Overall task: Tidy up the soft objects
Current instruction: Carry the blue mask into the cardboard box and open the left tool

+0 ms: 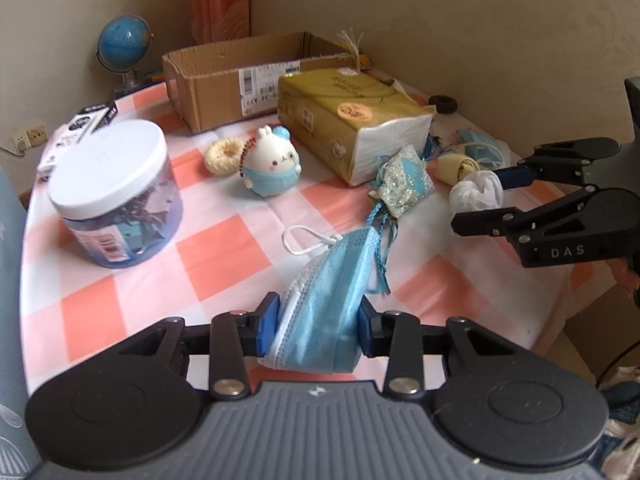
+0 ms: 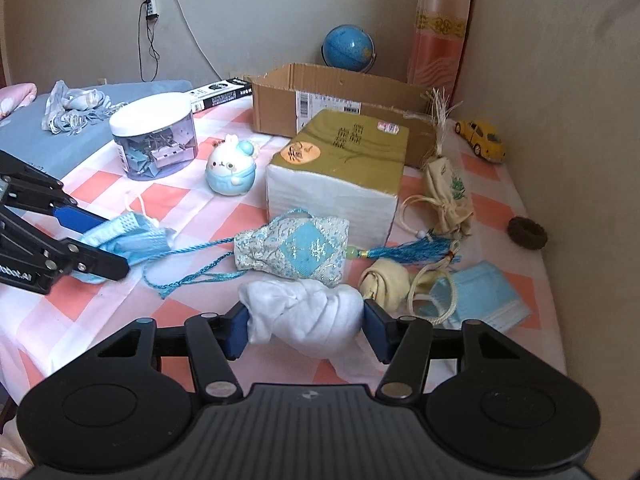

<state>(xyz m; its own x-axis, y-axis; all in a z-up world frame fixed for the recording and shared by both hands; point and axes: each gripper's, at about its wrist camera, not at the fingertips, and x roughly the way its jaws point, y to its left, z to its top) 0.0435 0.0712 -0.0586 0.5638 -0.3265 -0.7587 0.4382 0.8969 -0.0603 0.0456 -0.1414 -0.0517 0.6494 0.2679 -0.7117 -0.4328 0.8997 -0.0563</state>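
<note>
Gripping stage: both grippers have soft things between their fingers, on the checked surface (image 1: 224, 240); the lift and carry are not yet done, I judge.
Likely destination: the open cardboard box (image 2: 332, 100) at the back, only a guess.
Next move calls for: a firm pinch, a lift clear of the cords, then a carry over the tissue pack (image 2: 340, 172) without snagging tassels.
Left gripper (image 1: 318, 330): fingers narrowed onto the crumpled blue face mask (image 1: 328, 304), its far end trailing on the surface near the front edge.
Right gripper (image 2: 304, 330): fingers pressed on both sides of the white cloth bundle (image 2: 304, 312), just in front of the blue brocade pouch (image 2: 296, 252).
Count, large things: one box, one tissue pack, one lidded jar of clips (image 1: 116, 196), one globe (image 2: 347, 49).
Count, soft things: two face masks, the held one and a flat one (image 2: 484, 300) at the right; two pouches, the brocade one and a cream one (image 2: 448, 196); one bunny toy (image 2: 231, 172); one cloth bundle; one cream roll (image 2: 386, 284).
Count, small things: one cream scrunchie (image 1: 224, 156), one dark scrunchie (image 2: 527, 231), one yellow toy car (image 2: 480, 138).
</note>
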